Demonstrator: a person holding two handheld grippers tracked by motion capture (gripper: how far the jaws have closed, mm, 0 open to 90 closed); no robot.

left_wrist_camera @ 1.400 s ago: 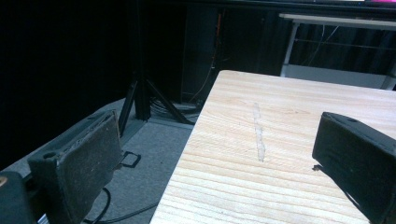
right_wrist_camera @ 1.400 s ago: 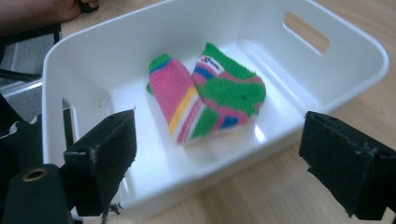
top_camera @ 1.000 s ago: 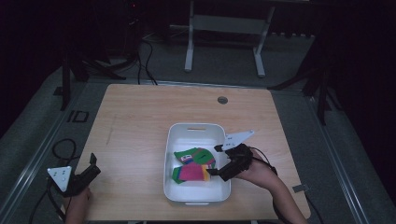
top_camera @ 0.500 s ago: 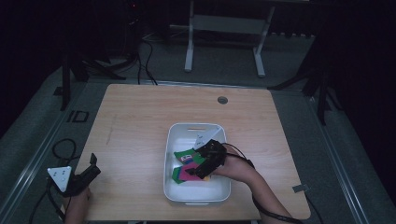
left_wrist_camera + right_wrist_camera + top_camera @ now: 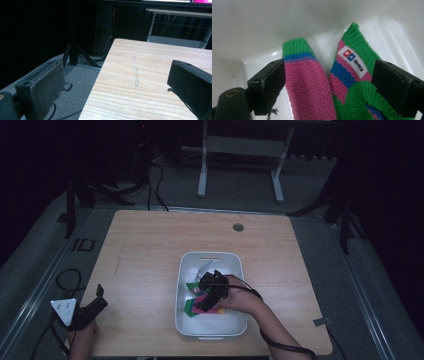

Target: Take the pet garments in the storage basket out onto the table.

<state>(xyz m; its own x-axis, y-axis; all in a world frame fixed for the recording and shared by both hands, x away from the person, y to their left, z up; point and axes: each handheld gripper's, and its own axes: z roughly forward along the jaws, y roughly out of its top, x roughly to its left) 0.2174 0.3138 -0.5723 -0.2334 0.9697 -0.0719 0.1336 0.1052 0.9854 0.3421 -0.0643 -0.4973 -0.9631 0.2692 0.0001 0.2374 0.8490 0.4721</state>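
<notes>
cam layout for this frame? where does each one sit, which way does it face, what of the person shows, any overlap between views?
High view: above the person's side, looking forward and down on the wooden table; both forearms, left claw, right claw in the white bin.
Left gripper view: rides the left claw, jaws apart, facing along the table's edge.
Right gripper view: rides the right claw, jaws apart, facing the striped knit item in the bin.
Shared: high and right views both show bin and knit.
</notes>
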